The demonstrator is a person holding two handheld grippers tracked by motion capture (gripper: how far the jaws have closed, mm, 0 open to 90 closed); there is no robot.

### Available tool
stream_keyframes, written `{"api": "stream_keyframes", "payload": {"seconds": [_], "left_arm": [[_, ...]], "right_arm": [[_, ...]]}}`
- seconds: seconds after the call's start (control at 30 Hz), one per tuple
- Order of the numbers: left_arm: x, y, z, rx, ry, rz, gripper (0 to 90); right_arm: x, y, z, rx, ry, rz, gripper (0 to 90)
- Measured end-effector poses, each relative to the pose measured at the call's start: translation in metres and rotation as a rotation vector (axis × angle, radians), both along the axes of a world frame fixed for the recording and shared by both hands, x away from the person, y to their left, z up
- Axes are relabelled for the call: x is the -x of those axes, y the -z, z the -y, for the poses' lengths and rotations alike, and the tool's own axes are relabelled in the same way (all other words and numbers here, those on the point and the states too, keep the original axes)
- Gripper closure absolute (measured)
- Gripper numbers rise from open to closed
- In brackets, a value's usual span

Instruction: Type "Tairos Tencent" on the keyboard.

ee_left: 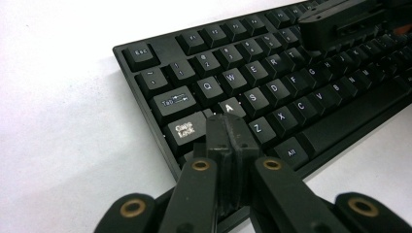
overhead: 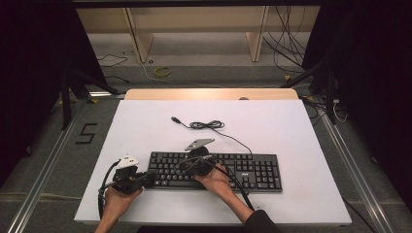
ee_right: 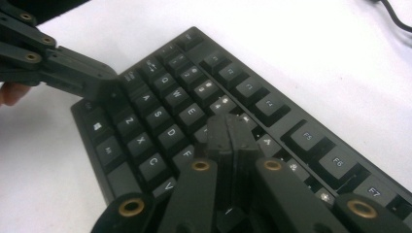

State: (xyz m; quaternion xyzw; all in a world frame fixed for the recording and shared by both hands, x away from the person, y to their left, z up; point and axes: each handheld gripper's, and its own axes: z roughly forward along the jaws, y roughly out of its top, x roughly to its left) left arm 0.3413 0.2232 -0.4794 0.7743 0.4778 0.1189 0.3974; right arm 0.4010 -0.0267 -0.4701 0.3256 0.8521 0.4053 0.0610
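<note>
white tabletop [overhead: 145, 121] fills mid-frame; i note grey floor and cables [overhead: 286, 43] at top. keyboard [overhead: 252, 170] lies lower centre. left gripper [overhead: 149, 178] and right gripper [overhead: 187, 164] both pressed together, over its keys.

From above the person's side of the table [overhead: 145, 121], we look forward and down on the whole white top and the floor beyond. We ride low and close on the left gripper [ee_left: 228, 133], facing along the keyboard [ee_left: 252, 82] from its Caps Lock end. On the right gripper [ee_right: 228, 133] we look back toward that same left block of letter keys.
</note>
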Motion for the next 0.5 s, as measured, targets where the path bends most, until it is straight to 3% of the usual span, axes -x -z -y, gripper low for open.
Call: {"api": "stream_keyframes", "payload": {"seconds": [0.5], "left_arm": [[-0.0017,0.0032,0.0029,-0.013,0.008,-0.026,89.2]], "right_arm": [[-0.0045,0.0085,-0.0067,0.048,0.013,-0.010,90.0]]}}
